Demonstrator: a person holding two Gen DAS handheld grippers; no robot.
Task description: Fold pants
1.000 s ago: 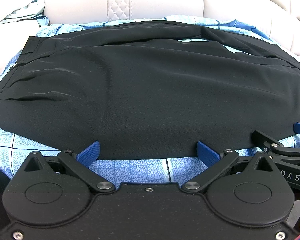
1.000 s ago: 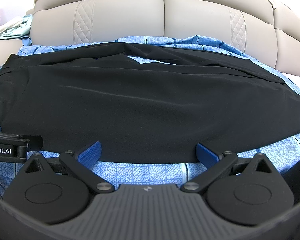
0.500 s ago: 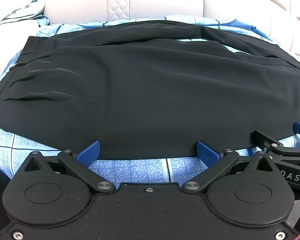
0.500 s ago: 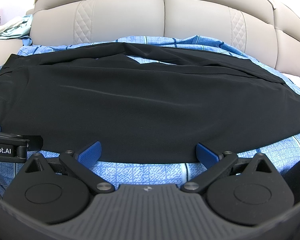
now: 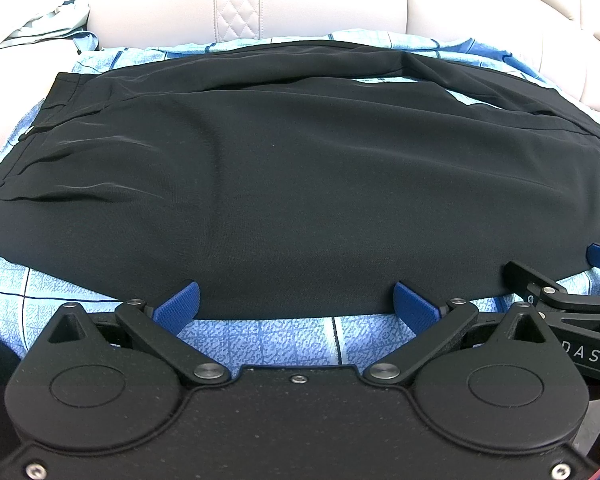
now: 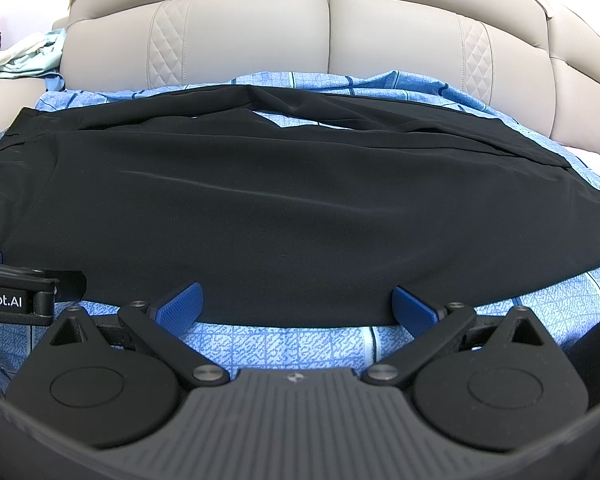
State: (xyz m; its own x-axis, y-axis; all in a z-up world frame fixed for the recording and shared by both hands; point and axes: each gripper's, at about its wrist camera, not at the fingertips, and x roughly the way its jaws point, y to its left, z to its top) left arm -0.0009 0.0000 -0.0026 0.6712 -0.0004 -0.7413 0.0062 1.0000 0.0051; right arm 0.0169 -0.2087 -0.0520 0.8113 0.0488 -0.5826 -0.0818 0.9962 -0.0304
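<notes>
Your left gripper (image 5: 296, 302), its body reading "obot.AI", and your right gripper (image 6: 296, 302), marked "DAS", both gape wide and empty, blue pads at the near hem of the black fabric pants (image 5: 300, 184). These lie flat on the blue patterned sheet (image 5: 284, 336), before the beige padded headboard (image 6: 328, 36).

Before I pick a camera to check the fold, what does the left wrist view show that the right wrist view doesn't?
Only the left wrist view shows the waistband pleats closely. Only the right wrist view shows the whole beige headboard and the pants' right end. Both show the black pants flat on the blue patterned sheet, with the open left hand-held gripper and right hand-held gripper at the near edge.
</notes>
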